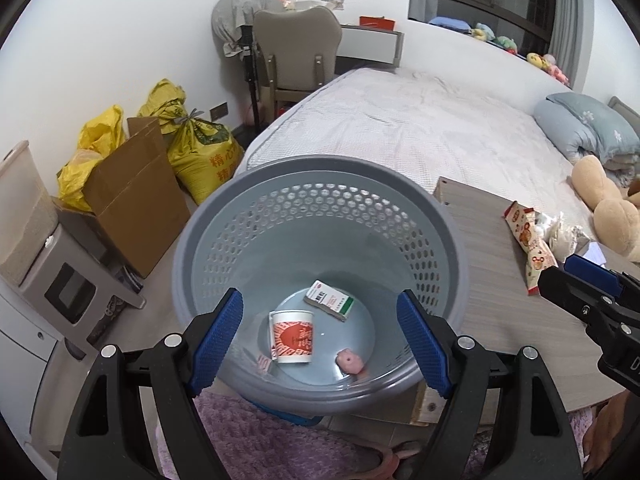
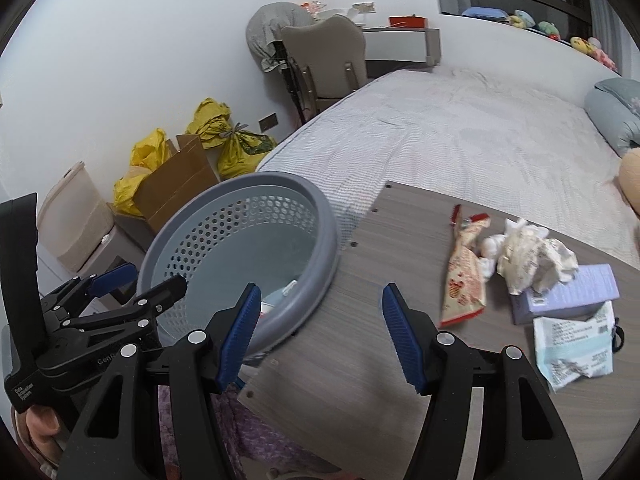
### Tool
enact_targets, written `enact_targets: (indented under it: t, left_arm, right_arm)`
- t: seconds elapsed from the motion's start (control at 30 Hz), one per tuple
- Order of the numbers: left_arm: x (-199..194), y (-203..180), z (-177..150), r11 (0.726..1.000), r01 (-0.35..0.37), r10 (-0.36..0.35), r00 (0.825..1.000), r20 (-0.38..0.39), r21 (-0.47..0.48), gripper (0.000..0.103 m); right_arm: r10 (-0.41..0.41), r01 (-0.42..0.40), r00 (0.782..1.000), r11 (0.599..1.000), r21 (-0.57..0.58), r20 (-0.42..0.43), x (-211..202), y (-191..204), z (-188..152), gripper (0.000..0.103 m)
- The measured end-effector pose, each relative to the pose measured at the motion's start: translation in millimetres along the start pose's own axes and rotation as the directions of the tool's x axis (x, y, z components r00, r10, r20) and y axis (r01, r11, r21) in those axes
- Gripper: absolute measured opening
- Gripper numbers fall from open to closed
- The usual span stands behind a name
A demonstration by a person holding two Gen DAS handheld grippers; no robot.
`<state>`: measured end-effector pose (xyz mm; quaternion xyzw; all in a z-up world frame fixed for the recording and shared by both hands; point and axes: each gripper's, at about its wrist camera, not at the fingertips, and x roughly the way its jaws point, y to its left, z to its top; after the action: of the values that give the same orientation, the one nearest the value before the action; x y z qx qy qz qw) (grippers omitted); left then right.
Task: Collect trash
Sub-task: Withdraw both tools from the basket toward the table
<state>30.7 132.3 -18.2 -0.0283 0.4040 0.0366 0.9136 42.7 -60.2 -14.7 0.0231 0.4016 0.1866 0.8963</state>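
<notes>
A grey perforated waste basket (image 1: 320,176) stands beside a wooden board (image 2: 360,340). Inside it lie a paper cup (image 1: 292,336), a small medicine box (image 1: 330,300) and a pink scrap (image 1: 350,361). My left gripper (image 1: 320,340) hovers open over the basket's mouth, holding nothing. My right gripper (image 2: 318,336) hangs open above the board's near left part, empty. On the board lie a red snack wrapper (image 2: 464,276), crumpled white paper (image 2: 528,256), a pale purple box (image 2: 572,292) and a printed white packet (image 2: 572,344). The same basket (image 2: 316,208) shows in the right wrist view.
A bed (image 1: 400,128) with a grey-blue quilt (image 1: 588,128) and a plush bear (image 1: 608,204) lies behind the board. Cardboard box (image 1: 132,200), yellow sacks (image 1: 200,148) and a cabinet (image 1: 60,280) stand left by the wall. A chair (image 1: 296,52) is at the back.
</notes>
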Motion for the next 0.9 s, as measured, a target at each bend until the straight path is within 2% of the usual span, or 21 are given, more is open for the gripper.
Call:
enact_targets:
  t: [0.33, 0.63, 0.9]
  left_arm:
    - [12, -44, -5, 0.989, 0.114, -0.111, 0.993, -0.037, 0.093, 0.078]
    - [20, -95, -9, 0.966, 0.201, -0.192, 0.979, -0.071, 0.161, 0.078]
    - [27, -130, -8, 0.956, 0.218, -0.204, 0.975, -0.091, 0.196, 0.078]
  right_arm:
    - [-0.123, 0.120, 0.992, 0.985, 0.122, 0.022, -31, -49, -28, 0.061]
    - [-0.231, 0.221, 0.973, 0.947, 0.234, 0.017, -61, -101, -64, 0.061]
    - [-0.292, 0.282, 0.956, 0.916, 0.285, -0.006, -63, -139, -75, 0.061]
